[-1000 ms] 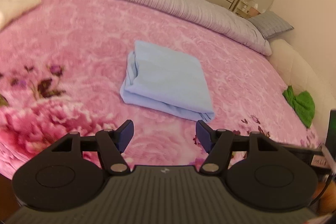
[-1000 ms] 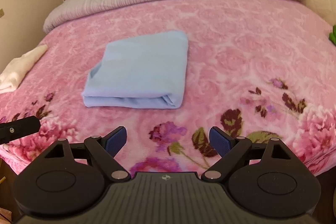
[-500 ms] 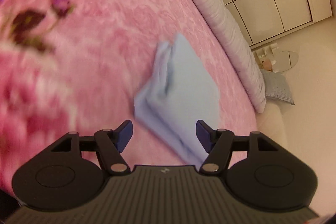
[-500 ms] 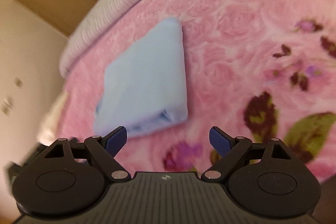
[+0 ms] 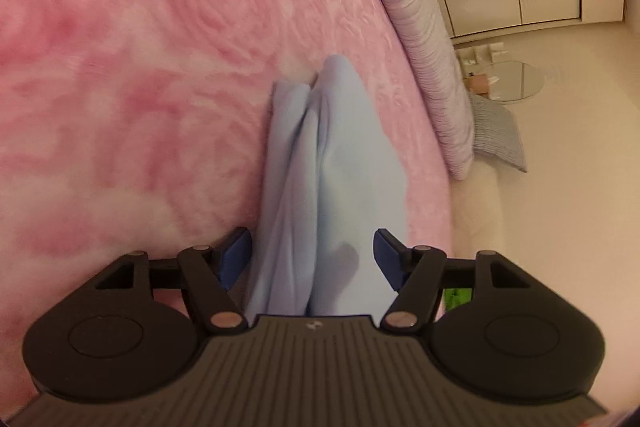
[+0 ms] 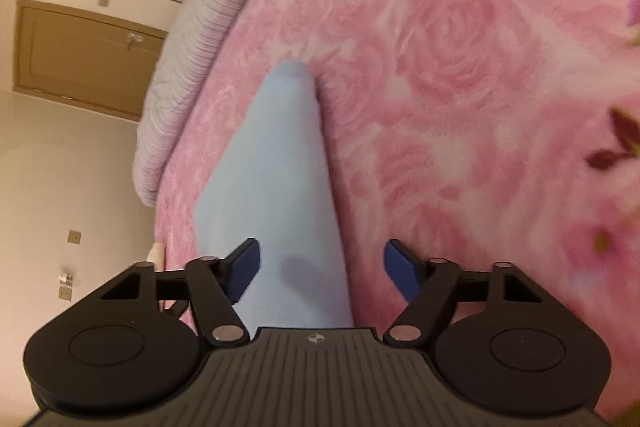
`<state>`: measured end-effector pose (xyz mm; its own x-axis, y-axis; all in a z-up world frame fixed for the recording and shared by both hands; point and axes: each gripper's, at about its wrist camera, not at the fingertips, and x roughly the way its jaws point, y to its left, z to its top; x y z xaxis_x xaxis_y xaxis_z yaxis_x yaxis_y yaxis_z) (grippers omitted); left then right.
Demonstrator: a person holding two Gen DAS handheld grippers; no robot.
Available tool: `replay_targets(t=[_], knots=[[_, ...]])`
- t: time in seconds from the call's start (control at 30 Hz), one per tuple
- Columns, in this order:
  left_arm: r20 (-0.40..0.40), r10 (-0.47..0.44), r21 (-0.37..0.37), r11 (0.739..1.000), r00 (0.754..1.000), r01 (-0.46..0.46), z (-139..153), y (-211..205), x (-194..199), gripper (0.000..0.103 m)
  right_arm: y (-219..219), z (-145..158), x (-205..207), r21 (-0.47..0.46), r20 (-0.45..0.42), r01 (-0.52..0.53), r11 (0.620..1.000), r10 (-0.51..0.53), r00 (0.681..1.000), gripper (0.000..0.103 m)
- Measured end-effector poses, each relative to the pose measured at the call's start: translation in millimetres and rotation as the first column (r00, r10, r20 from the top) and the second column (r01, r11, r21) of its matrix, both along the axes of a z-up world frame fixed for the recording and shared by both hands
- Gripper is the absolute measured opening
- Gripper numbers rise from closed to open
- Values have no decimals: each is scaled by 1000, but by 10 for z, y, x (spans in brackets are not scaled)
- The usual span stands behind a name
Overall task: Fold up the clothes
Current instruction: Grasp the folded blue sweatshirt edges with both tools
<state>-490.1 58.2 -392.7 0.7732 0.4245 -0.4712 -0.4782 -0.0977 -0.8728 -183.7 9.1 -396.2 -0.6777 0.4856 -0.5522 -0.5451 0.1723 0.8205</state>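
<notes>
Our left gripper [image 5: 312, 259] and right gripper [image 6: 322, 267] each have a side of the folded blue cloth [image 5: 340, 167] between wide jaws; the right's were just closing. It's soft and floppy, so we should pinch the thick folded edges.

Soft matt blue cloth [image 5: 340, 163], plush pink fleece blanket [image 5: 140, 67], ribbed grey quilt [image 5: 424, 39]
</notes>
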Motion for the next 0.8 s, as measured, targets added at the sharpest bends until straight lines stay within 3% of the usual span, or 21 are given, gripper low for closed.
replay_targets(t=[0.1,0.17,0.23,0.47,0.53,0.67,0.8], knots=[[13,-42,-2,999,999,42,-30,120,51,62,179,-78,-22,-13,-47,-23,1000,23,999,66],[20,-70,-4,998,997,70,-50,209,94,61,266,-124,-45,-21,-79,-40,999,39,996,53],[21,-101,-3,995,995,102,-66,303,149,57,326,-187,-83,-27,-109,-57,998,53,993,50],[33,-185,16,983,982,185,-129,517,281,47,422,-241,-174,3,-140,-97,995,97,985,50],[35,-196,20,981,980,195,-148,512,269,39,452,-242,-227,23,-127,-117,993,119,985,49],[27,-212,18,977,977,211,-173,539,228,25,502,-260,-309,50,-76,-157,986,161,984,29],[1,-223,19,975,975,223,-108,540,281,22,456,-309,-256,43,-109,-133,990,137,985,24]])
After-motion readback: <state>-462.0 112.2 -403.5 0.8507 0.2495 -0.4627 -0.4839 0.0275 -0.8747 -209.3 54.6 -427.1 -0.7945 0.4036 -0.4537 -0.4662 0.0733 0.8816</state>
